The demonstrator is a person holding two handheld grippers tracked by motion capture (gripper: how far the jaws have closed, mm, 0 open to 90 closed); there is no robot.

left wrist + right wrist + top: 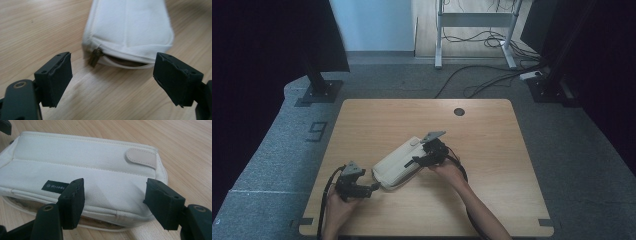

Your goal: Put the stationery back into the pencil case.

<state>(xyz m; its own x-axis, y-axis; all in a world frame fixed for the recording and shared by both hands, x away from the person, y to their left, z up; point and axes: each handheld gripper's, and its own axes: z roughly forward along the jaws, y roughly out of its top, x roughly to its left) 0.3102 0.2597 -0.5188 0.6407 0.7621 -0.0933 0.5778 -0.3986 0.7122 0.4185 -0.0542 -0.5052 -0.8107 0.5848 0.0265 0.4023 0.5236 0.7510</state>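
Lying slantwise on the wooden counter (492, 150), the white zip pouch (398, 162) (zip partly undone) sits between both grippers: left gripper (112, 72) gapes empty near its zipper pull (95, 57); right gripper (113, 195) hovers wide, gripping nothing.

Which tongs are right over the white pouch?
The right tongs, reaching over the white pouch with open jaws. The left tongs sit on bare table beside the pouch's zipper end, touching nothing.
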